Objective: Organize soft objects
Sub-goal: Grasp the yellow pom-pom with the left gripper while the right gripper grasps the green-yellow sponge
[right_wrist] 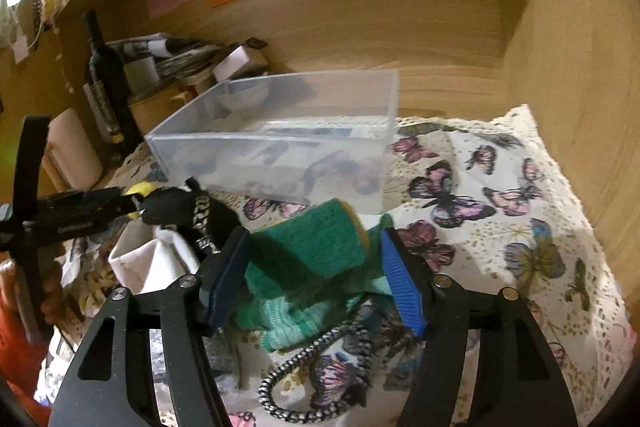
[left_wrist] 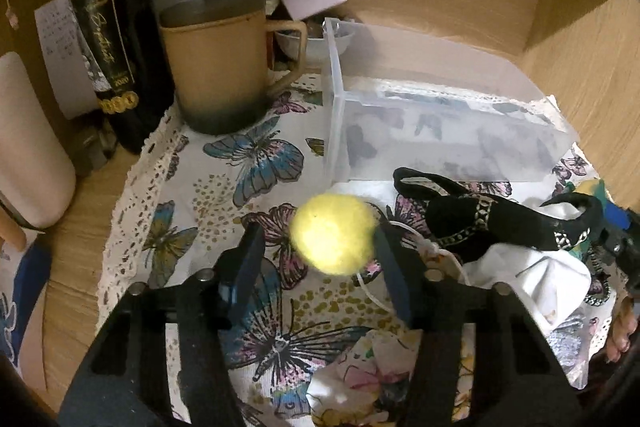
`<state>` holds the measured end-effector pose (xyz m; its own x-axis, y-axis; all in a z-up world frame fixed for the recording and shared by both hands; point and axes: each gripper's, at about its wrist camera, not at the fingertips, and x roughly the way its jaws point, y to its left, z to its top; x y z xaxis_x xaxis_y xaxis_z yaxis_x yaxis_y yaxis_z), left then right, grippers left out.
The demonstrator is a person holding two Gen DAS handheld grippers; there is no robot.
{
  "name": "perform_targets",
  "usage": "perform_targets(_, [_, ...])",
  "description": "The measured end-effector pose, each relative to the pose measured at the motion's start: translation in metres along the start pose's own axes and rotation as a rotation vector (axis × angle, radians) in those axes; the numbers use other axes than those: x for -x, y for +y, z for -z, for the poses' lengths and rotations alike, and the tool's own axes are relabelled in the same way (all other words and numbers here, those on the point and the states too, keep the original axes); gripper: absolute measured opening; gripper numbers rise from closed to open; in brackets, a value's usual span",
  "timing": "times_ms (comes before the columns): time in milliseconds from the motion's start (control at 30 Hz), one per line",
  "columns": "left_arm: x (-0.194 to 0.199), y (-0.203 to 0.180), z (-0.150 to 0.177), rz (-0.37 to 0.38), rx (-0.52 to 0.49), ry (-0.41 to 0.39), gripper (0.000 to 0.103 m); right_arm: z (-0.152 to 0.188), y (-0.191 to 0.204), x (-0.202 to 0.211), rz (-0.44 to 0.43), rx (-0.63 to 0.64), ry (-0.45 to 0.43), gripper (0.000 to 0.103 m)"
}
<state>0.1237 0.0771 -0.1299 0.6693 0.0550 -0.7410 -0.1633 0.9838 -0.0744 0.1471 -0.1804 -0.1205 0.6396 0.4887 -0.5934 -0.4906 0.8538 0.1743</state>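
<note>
Nothing soft has yet landed in the clear plastic bin, as far as both views show; only the butterfly pattern of the cloth shows through its walls, so the sorting looks barely begun.

The left gripper has its jaws apart around a yellow pom-pom ball. The ball sits between the tips, close against the right-hand finger, but the picture is blurred there and whether either pad actually presses it cannot be told. It lies just in front of the bin's near corner.

The right gripper also stands wide open, its blue pads either side of a green scouring sponge with a yellow backing, which rests on a crumpled green knitted cloth. Neither pad seems to touch the sponge.

Left to gather (a fair pile, by the look of it): a black patterned sock draped over a white cloth, a floral fabric scrap, and a speckled cord looped near the right gripper. A likely next step is closing on the ball and carrying it into the bin.

A brown mug and a dark bottle stand beyond the cloth, apart from the work.
</note>
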Motion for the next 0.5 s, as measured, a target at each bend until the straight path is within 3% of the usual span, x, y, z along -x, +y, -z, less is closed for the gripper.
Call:
perform_targets(67, [-0.001,-0.001,0.0,0.009,-0.006,0.002,0.039,0.001,0.002,-0.004,-0.009,0.004,0.007,0.055])
perform_targets(233, [0.006,-0.005,0.002,-0.014,-0.029,-0.033,0.037,0.001,0.002,0.002,-0.001,0.019,-0.021,0.041])
perform_targets(333, [0.013,-0.006,0.003,0.002,-0.027,-0.05,0.036,0.0,0.0,0.008,0.01,0.02,-0.045,0.027])
perform_targets(500, [0.037,-0.01,0.002,0.006,-0.039,-0.115,0.036,-0.003,-0.003,0.018,0.008,0.016,-0.067,0.024])
